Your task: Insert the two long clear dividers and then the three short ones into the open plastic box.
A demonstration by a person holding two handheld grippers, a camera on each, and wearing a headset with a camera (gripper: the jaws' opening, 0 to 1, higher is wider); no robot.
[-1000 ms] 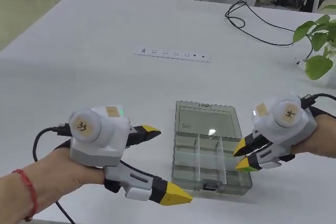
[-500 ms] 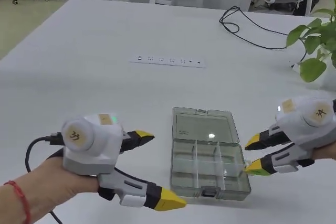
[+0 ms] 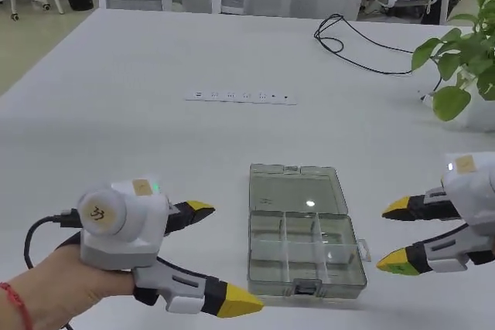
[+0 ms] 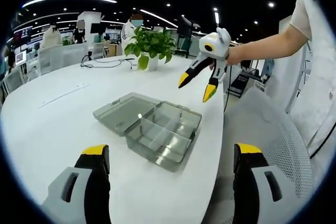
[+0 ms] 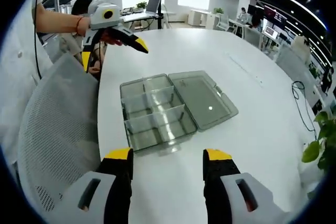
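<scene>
The grey-clear plastic box (image 3: 305, 249) lies open near the table's front edge, lid flat behind it. Clear dividers stand inside it, splitting the tray into several compartments (image 5: 157, 111). The box also appears in the left gripper view (image 4: 157, 132). My left gripper (image 3: 207, 256) is open to the left of the box, holding nothing. My right gripper (image 3: 401, 234) is open to the right of the box, clear of it and empty. Each gripper appears in the other's view: the right gripper (image 4: 195, 86) and the left gripper (image 5: 113, 43).
A white power strip (image 3: 240, 96) lies mid-table. A black cable (image 3: 348, 36) loops at the far right. A potted green plant (image 3: 456, 75) stands at the right edge. A grey mesh chair (image 5: 58, 129) sits by the table's front edge. Office chairs stand beyond the table.
My right gripper has pulled away from the box's right side to the right. My left gripper has drifted slightly left and lower. The head camera has tilted.
</scene>
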